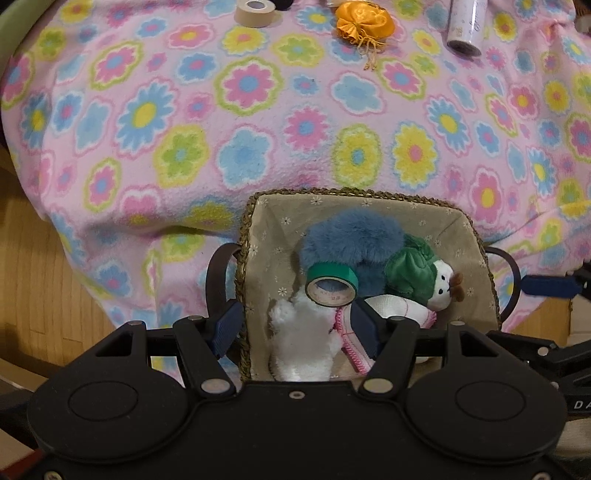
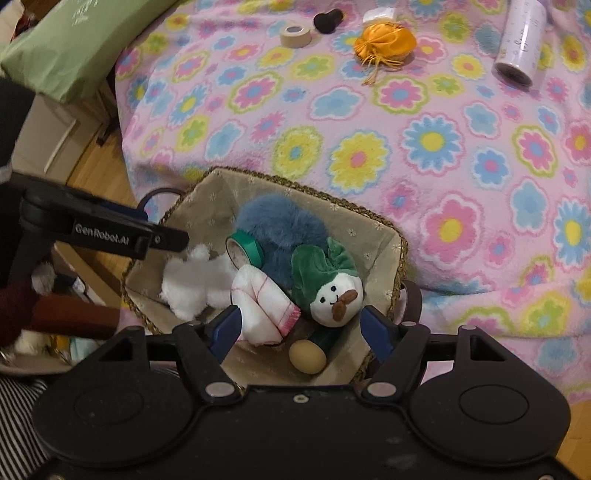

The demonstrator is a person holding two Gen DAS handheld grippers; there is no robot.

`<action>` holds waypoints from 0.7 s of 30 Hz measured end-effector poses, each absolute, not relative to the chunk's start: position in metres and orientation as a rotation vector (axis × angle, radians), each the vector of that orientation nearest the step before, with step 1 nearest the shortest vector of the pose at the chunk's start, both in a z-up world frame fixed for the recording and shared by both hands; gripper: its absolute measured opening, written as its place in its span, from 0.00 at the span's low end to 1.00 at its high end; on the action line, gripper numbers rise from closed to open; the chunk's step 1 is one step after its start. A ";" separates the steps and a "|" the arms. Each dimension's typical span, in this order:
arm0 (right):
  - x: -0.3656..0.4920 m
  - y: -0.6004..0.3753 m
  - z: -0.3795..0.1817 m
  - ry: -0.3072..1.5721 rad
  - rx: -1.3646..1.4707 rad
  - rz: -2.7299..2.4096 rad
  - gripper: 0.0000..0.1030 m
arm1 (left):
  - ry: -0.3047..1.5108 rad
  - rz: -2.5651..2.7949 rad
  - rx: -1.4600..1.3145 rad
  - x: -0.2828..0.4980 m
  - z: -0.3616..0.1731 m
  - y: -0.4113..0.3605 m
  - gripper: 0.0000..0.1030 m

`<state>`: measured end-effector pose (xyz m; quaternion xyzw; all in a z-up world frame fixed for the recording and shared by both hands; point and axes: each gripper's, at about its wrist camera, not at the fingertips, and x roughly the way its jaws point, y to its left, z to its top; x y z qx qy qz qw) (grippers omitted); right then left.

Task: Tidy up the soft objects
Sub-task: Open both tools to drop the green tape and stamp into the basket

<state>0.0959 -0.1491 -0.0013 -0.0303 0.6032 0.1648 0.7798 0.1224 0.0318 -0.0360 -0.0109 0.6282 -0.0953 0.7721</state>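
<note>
A woven basket (image 1: 255,210) (image 2: 391,236) with beige lining sits at the near edge of the flowered blanket. It holds a blue fluffy item (image 1: 351,236) (image 2: 280,225), a green-hatted plush doll (image 1: 417,273) (image 2: 332,288), a white plush (image 1: 299,332) (image 2: 195,280), a folded white cloth with pink trim (image 1: 391,306) (image 2: 262,299), a green tape roll (image 1: 332,284) (image 2: 245,249) and a tan egg-shaped ball (image 2: 307,357). My left gripper (image 1: 297,326) is open and empty above the basket's left side. My right gripper (image 2: 301,328) is open and empty above its near side.
An orange satin pouch (image 1: 364,24) (image 2: 386,44), a tan tape roll (image 1: 255,11) (image 2: 295,35) and a white cylinder (image 1: 467,26) (image 2: 521,40) lie at the blanket's far side. A black item (image 2: 328,18) and a green cushion (image 2: 62,40) lie far left. Wooden floor (image 1: 40,277) is on the left.
</note>
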 end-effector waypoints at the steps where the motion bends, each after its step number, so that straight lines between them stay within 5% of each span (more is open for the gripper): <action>1: 0.098 -0.149 -0.001 1.313 -0.085 0.361 0.70 | 1.359 -0.210 -0.005 0.123 -0.034 0.030 0.60; 10: 0.132 -0.146 0.018 1.360 -0.185 0.388 0.70 | 1.271 -0.219 0.167 0.137 -0.011 0.019 0.59; 21: 0.190 -0.134 0.022 1.423 -0.174 0.310 0.70 | 1.431 -0.177 0.028 0.163 -0.013 0.029 0.59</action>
